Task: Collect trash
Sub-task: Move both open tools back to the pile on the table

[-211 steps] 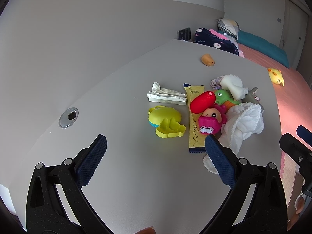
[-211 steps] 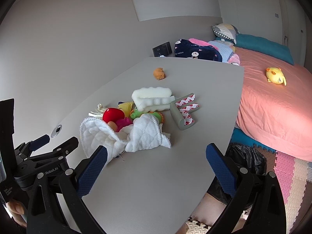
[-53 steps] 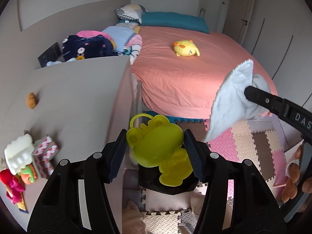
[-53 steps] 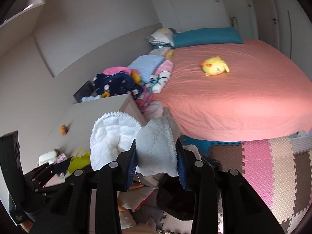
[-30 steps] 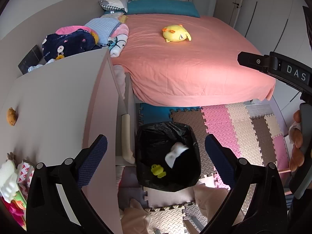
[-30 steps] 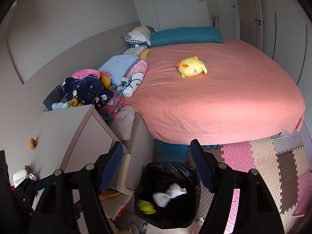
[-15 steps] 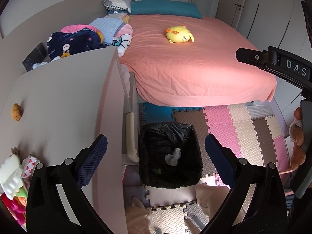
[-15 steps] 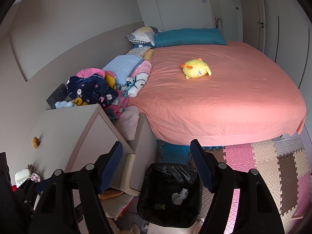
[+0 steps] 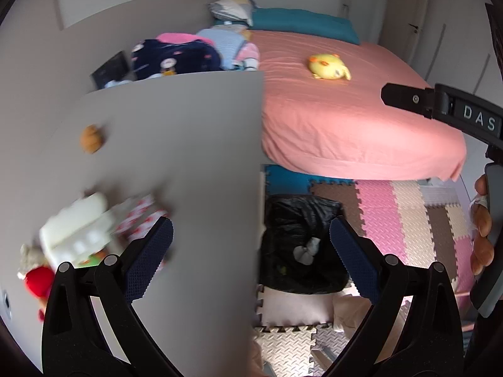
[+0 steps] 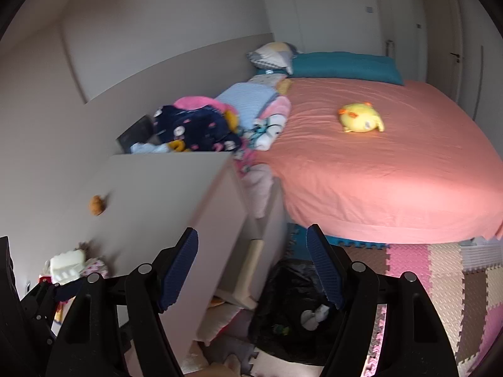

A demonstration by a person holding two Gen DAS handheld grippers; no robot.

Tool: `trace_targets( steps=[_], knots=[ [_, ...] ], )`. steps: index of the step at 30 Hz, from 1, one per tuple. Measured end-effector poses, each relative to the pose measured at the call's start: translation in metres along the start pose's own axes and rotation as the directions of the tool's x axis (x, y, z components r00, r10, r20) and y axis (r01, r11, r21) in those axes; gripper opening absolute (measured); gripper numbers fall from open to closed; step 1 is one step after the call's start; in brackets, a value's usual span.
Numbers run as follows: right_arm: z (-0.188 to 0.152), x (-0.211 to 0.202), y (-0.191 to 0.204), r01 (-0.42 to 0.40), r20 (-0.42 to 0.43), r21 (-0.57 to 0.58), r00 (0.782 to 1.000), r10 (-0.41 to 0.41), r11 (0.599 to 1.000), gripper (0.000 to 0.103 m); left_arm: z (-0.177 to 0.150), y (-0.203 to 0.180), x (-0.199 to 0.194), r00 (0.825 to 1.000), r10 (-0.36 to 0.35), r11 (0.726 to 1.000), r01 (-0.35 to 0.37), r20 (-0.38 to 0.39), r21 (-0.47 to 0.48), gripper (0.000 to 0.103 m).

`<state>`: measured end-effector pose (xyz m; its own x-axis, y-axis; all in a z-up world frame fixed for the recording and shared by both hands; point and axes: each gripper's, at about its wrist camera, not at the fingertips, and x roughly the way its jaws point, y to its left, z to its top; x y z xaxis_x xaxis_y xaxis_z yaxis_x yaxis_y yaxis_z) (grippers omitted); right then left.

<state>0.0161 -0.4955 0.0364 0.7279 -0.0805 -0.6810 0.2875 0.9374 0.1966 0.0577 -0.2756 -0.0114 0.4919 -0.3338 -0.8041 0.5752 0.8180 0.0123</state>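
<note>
— What are the claws doing?

— The left claw point(image 9: 251, 253) stands with its blue pads wide apart and nothing between them. The right claw point(image 10: 251, 267) is the same: pads apart, empty. Both point steeply downward, past the counter's edge toward the floor.

— And the trash?

— Straight beyond both claws sits a bin lined with a black trash bag point(image 9: 301, 245), on the floor between the counter point(image 9: 176, 144) and the bed point(image 9: 345, 119). Inside it lies a crumpled white cloth point(image 9: 306, 249), and beside that a small yellow-green bit, too small to make out.

— What is left on the counter?

— In the left wrist view, just left of the left claw, a blurred heap: a white foam piece point(image 9: 75, 226), a carton with a red and white pattern point(image 9: 138, 216) touching it, a red toy point(image 9: 37, 281) at the near edge. Well apart, farther back, a small brown toy point(image 9: 91, 138) lies alone.

— Anything in the way?

— The counter's corner stands between the heap and the bin. Foam puzzle mats point(image 9: 408, 220) cover the floor around the bin.

— And farther out?

— A yellow plush chick point(image 10: 361, 122) lies on the pink bedsheet; folded clothes point(image 10: 195, 125) are piled at the counter's far end. At the right edge of the left wrist view the person's right hand point(image 9: 482, 235) grips the other tool's handle.
</note>
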Motion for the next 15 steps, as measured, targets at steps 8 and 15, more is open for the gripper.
trace_targets(
  steps=[8, 15],
  knots=[
    [-0.016, 0.010, 0.060, -0.066, -0.039, -0.078, 0.997, 0.063, 0.995, 0.072, -0.030, 0.051, -0.030, 0.997, 0.077, 0.993, -0.076, 0.016, -0.089, 0.097],
    [-0.031, 0.018, 0.105, -0.124, -0.079, -0.129, 0.990, 0.114, 0.984, 0.072, -0.058, 0.090, -0.054, 0.988, 0.153, 0.979, -0.149, 0.024, -0.137, 0.097]
  ],
)
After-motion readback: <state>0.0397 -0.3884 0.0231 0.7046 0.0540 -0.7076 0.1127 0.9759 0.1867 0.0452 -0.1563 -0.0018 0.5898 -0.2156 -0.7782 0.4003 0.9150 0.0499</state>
